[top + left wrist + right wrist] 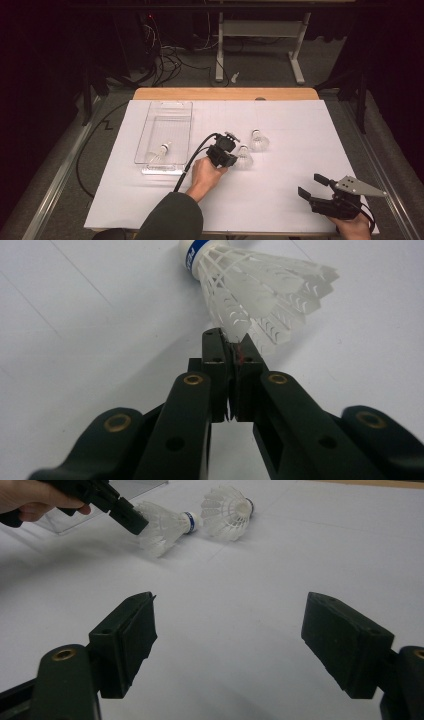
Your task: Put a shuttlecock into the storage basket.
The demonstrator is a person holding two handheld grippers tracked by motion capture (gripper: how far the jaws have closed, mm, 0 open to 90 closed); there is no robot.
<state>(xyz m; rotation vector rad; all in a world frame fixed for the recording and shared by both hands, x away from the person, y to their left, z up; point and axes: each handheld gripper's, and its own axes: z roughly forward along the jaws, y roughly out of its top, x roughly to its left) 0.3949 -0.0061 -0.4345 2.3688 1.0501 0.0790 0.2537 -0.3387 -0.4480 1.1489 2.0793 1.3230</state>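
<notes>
**Pinching the feather skirt**

Clamping down, the left gripper point(231, 342) has its jaws closed on the skirt edge of a shuttlecock point(252, 287) lying on the white table point(280, 175), just beside a second one point(259, 141). Feather-light and crushable, it wants a gentle hold; the cork would be firmer. The right gripper point(227, 645) idles wide, nothing between its jaws. A third shuttlecock point(159, 153) lies in the tray point(150, 120).
</notes>
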